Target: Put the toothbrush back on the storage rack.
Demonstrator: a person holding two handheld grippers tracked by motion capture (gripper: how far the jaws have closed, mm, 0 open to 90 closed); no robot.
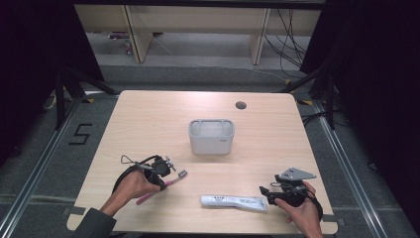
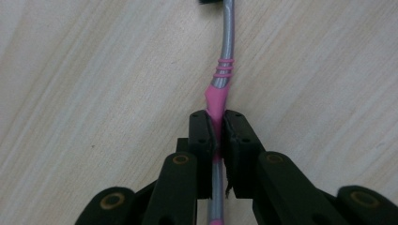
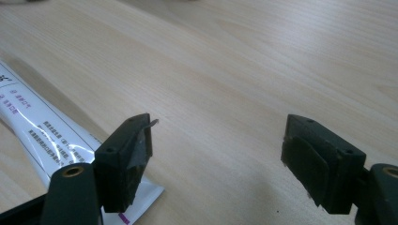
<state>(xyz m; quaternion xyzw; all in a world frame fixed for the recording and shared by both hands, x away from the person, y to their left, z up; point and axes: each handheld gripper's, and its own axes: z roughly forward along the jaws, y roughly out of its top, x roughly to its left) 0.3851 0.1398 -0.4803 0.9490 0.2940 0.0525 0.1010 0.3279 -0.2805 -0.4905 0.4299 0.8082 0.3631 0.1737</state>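
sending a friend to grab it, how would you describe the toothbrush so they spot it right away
Start at the grey tub in the middle of the wooden table, then look toward the near left corner. There the left gripper is shut on the toothbrush, a thin pink and silver stick. The only other long item, the toothpaste tube, is white, wider and flat.

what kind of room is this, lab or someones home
Most likely a lab or recording setup, not a home. The light wooden table stands between black curtains, with loose cables on the floor behind and a taped number 5 marking the grey floor beside it.
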